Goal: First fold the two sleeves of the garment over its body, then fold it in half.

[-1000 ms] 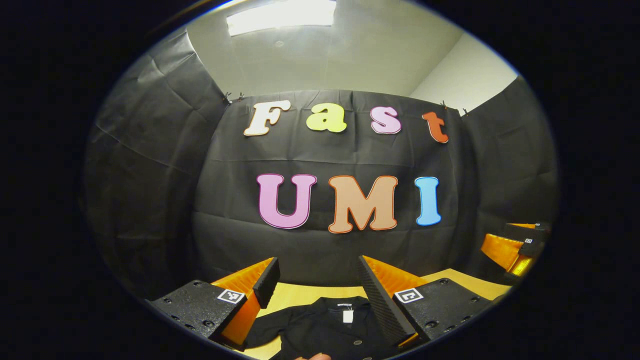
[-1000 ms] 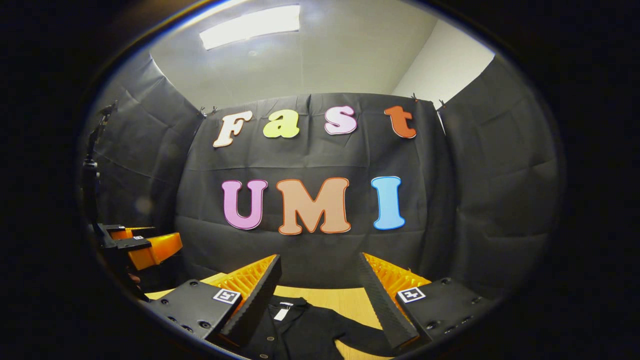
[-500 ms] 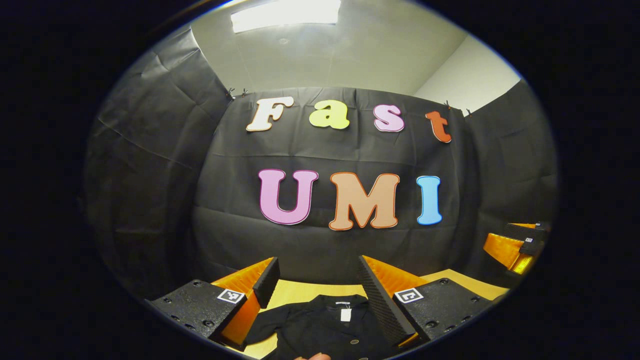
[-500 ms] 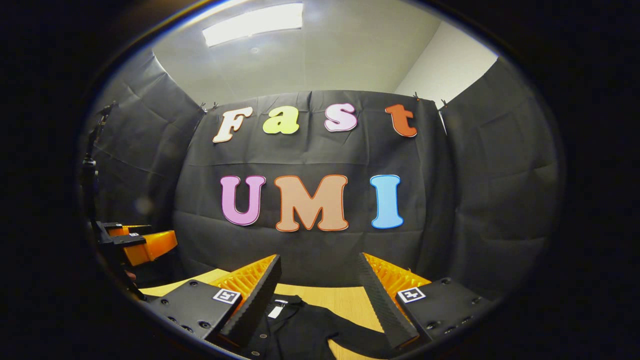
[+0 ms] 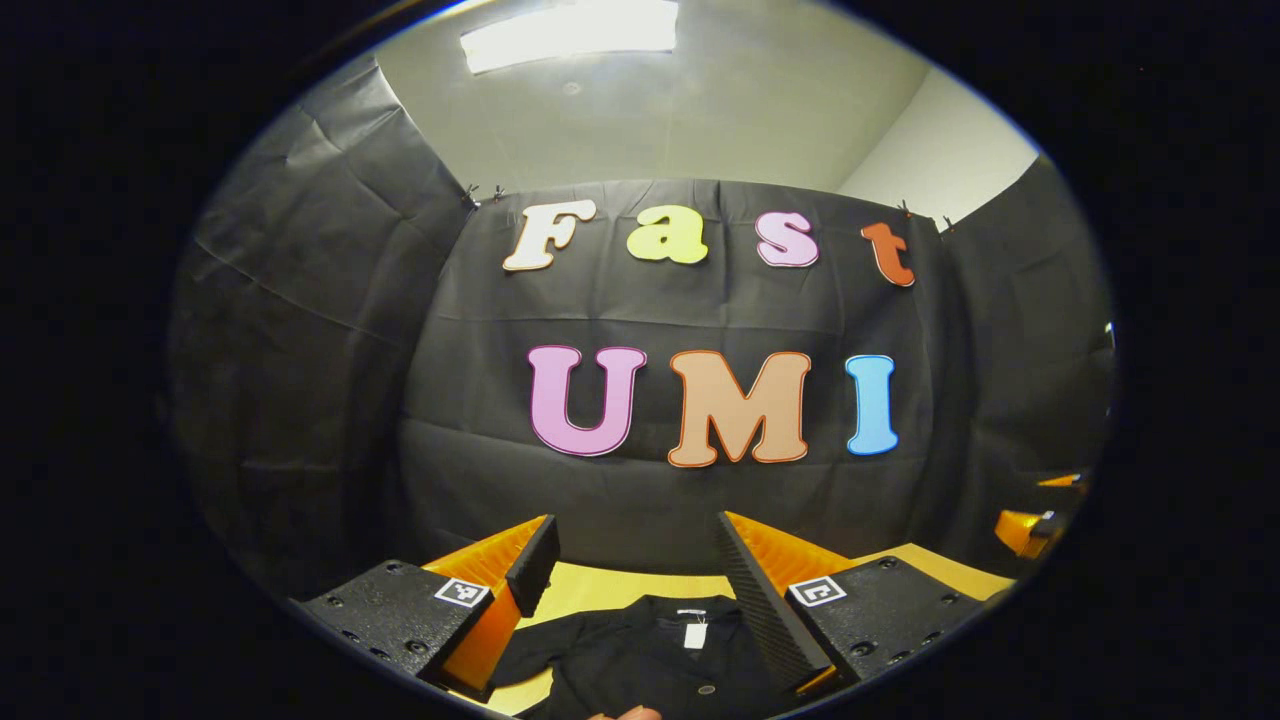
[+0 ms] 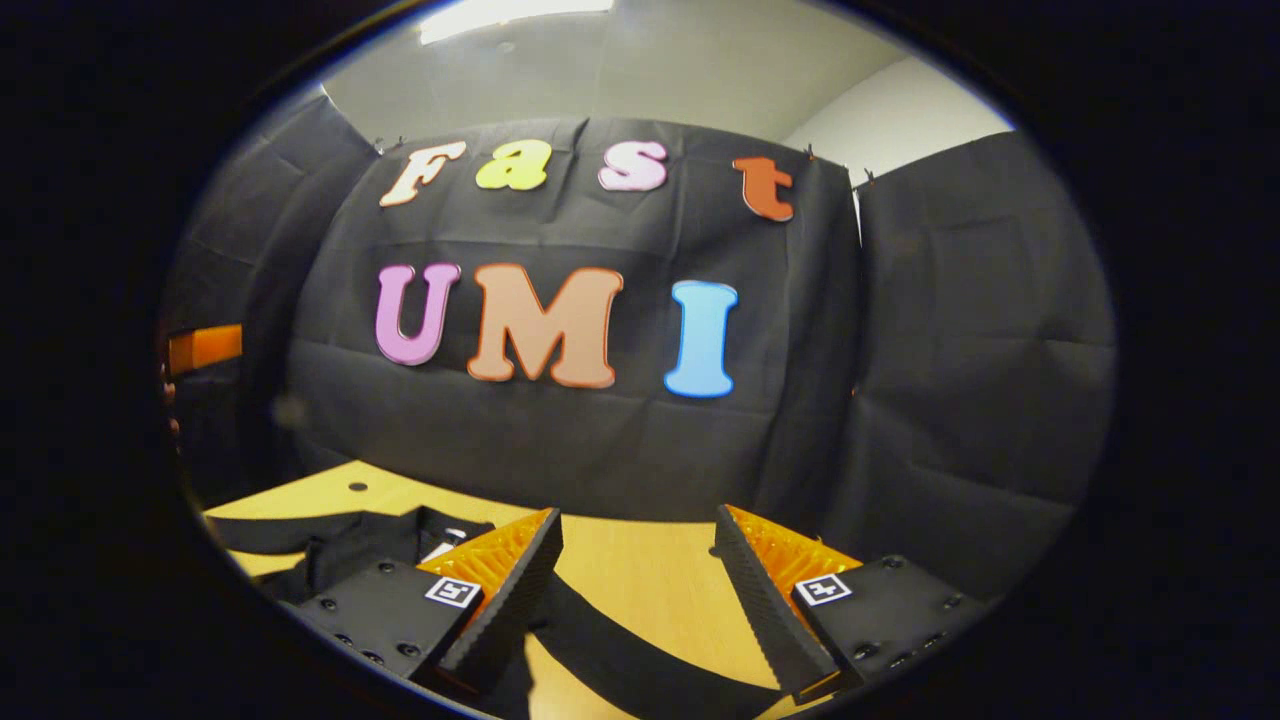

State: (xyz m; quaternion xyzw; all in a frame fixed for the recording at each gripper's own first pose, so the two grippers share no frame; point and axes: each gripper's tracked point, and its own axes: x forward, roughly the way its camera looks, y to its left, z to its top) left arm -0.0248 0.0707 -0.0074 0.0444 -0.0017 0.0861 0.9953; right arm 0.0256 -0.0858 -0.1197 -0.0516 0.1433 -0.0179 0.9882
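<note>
Bare table (image 6: 650,580) lies open beyond the garment (image 6: 620,655), black booth wall (image 6: 960,400) behind.

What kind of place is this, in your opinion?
Probably an indoor recording booth: black cloth walls clipped up around a wooden table, a ceiling light panel above, and a black garment laid out.

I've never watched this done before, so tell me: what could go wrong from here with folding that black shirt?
1. The right tongs hang open above the long sleeve; closing too high would miss the cloth.
2. The black shirt lies rumpled on the wooden table, so a pinch may catch extra layers.
</note>
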